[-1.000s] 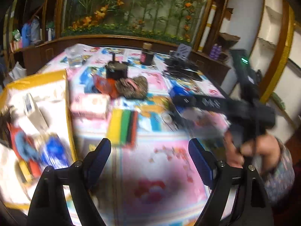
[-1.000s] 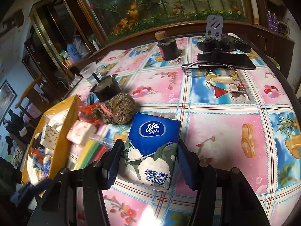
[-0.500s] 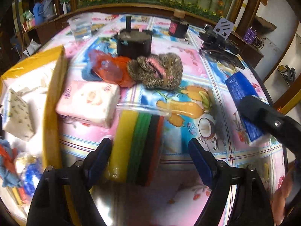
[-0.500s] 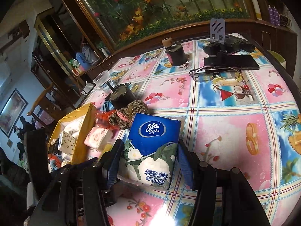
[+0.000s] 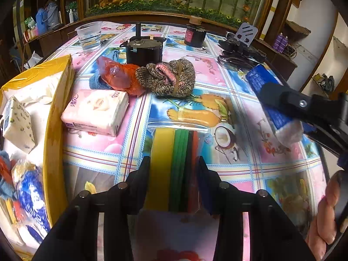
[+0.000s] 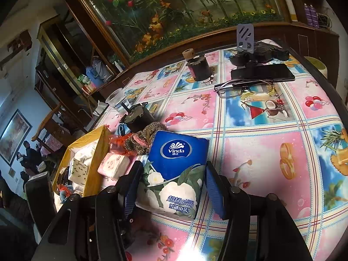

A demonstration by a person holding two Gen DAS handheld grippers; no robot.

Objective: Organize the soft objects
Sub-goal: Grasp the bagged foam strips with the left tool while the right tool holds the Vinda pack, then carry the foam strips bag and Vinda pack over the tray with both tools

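Your table [image 5: 250, 152] wears a bright fruit-print cloth, and the yellow box [image 5: 52, 143] at its left edge already holds tissue packs and small soft bits. Your right gripper [image 6: 173, 187] is pinching the blue tissue pack [image 6: 176, 169] by its two sides (the pack fills the gap between the fingers). Your left gripper [image 5: 174, 176] straddles the bagged sponge stack [image 5: 174, 163], yellow, green, black and red, lying on the cloth; its jaws are closing with the stack between them, pads right at its sides. Beyond sit the pink tissue pack [image 5: 95, 111] just beside the box and the knitted bundle [image 5: 167, 78] touching an orange bag [image 5: 119, 76].
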